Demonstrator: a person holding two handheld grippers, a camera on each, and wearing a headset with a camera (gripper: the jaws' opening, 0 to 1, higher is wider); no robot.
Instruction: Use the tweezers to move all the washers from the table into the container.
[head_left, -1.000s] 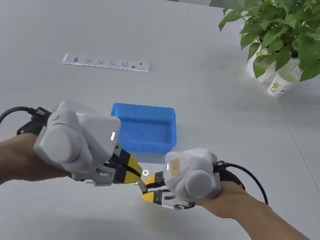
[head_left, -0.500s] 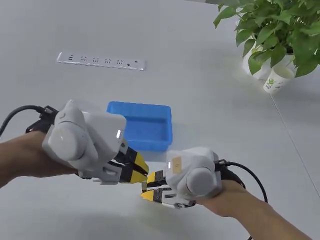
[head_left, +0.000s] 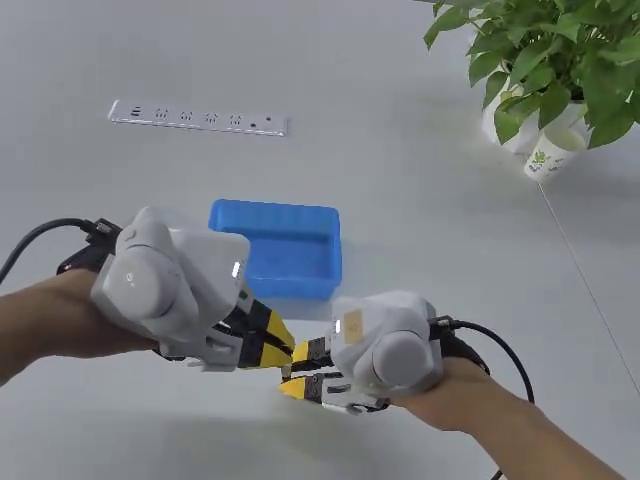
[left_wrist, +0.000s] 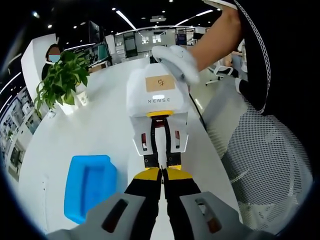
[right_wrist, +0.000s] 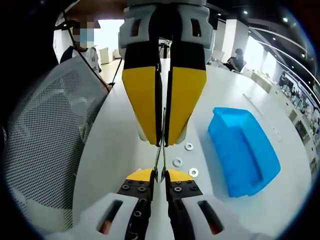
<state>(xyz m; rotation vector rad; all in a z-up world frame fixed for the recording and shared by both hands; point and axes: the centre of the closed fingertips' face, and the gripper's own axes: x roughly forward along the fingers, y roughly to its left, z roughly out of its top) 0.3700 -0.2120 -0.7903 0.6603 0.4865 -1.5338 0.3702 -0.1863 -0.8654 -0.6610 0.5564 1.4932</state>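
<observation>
Thin metal tweezers (right_wrist: 160, 159) run between the two grippers, whose tips meet nose to nose low over the table. My left gripper (head_left: 288, 352) has its yellow jaws closed on one end of the tweezers. My right gripper (head_left: 293, 382) is shut on the other end. In the right gripper view the left gripper (right_wrist: 164, 140) hangs from the top edge, straight above the right gripper (right_wrist: 160, 175). Three washers (right_wrist: 177, 162) lie on the white table just beside the jaws. The blue container (head_left: 277, 249) stands right behind the grippers, and I cannot see into it.
A white power strip (head_left: 195, 118) lies at the back left. A potted plant (head_left: 545, 75) stands at the back right, near a seam in the table (head_left: 585, 290). A mesh chair (right_wrist: 55, 125) stands off the table's edge.
My left gripper has moved right towards the right gripper, so the jaw tips now meet. The washer seen between them a second ago is covered.
</observation>
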